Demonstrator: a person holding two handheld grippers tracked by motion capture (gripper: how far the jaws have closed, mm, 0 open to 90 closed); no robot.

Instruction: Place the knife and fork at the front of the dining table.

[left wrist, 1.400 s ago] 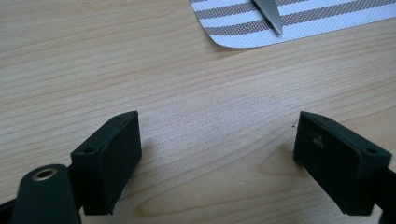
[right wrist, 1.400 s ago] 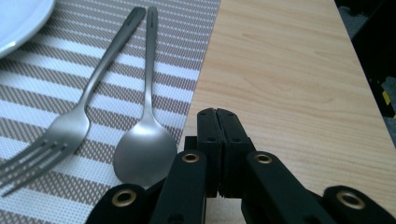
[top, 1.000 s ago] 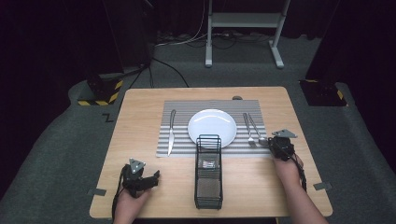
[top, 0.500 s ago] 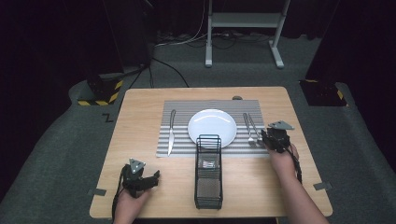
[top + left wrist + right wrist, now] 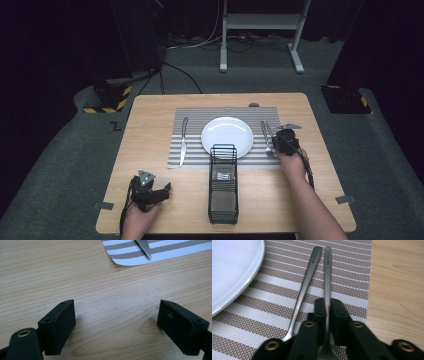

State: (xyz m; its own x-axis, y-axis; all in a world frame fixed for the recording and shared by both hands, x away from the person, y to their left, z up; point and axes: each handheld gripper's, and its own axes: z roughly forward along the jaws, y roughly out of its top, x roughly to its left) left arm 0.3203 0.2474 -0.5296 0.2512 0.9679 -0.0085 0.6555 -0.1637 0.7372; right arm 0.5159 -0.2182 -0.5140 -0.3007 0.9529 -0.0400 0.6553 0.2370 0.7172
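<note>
Two steel utensils lie side by side on the striped placemat (image 5: 195,150), right of the white plate (image 5: 227,136). My right gripper (image 5: 285,141) (image 5: 327,315) is down over them, and its jaws have just been closing, with the handle of the right-hand utensil (image 5: 327,277) pinched between the pads. The other utensil (image 5: 304,287) rests free just left of it. At the near left of the table my left gripper (image 5: 161,192) (image 5: 116,325) stands open over bare wood, nothing between its jaws. A knife (image 5: 183,140) (image 5: 143,247) lies left of the plate.
A black wire rack (image 5: 223,182) stands lengthwise at the table's near middle, between my two hands, its far end close to the plate. The placemat's corner (image 5: 160,252) lies just beyond the left gripper. A white stand (image 5: 260,30) is on the floor behind the table.
My right hand has slid away from the person and slightly left, from beside the mat's right edge onto the utensils. The left hand has stayed still.
</note>
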